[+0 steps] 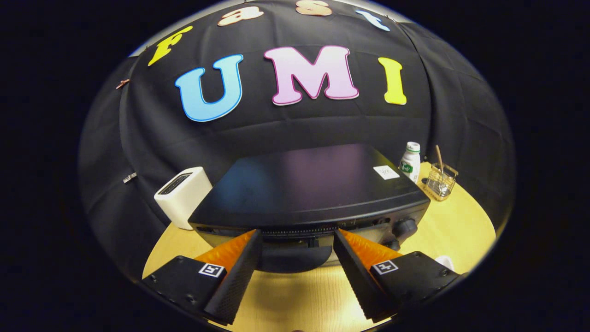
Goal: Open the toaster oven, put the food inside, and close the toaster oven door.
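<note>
The black toaster oven (309,184) stands on the wooden table (295,295), seen from above and in front. Its flat top fills the space beyond my fingers. Its door looks closed, and the dark curved door handle (295,259) sticks out below the oven's front top edge. My gripper (297,237) is open, with its fingertips up against the front of the oven and one on each side of the handle. Neither finger presses on anything. Two knobs (405,227) sit on the oven's right front.
A white two-slot toaster (182,196) stands close to the oven's left side. Behind the oven on the right are a white bottle (410,161) and a wire basket (441,182) holding a stick. A small white object (445,262) peeks out beside the right finger.
</note>
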The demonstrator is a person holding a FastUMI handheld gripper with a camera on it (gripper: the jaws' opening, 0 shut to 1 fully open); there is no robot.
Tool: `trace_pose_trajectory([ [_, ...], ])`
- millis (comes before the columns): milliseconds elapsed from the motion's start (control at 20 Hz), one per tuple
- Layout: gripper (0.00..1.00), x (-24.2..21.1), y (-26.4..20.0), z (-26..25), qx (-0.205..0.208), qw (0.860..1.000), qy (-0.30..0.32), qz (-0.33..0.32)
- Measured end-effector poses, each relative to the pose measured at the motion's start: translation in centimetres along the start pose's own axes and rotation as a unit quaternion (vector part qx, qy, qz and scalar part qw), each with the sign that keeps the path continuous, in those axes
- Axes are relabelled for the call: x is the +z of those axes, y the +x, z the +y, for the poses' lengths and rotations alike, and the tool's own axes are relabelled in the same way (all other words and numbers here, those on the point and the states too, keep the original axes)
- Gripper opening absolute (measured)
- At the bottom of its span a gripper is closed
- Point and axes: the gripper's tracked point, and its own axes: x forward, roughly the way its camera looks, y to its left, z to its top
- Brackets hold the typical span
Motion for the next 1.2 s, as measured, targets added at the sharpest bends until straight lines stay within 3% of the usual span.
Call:
trace_pose_trajectory([
  [500, 0.99, -6.3, -5.4, -0.6, -0.001, 0.999, -0.039, 0.036],
  [700, 0.99, -9.2, -6.9, -0.9, 0.005, 0.991, -0.128, 0.04],
  [1050, 0.99, -16.8, -7.6, -2.8, 0.019, 0.981, -0.137, 0.135],
  [1200, 1.0, -16.9, -8.8, -4.4, 0.015, 0.983, -0.124, 0.138],
])
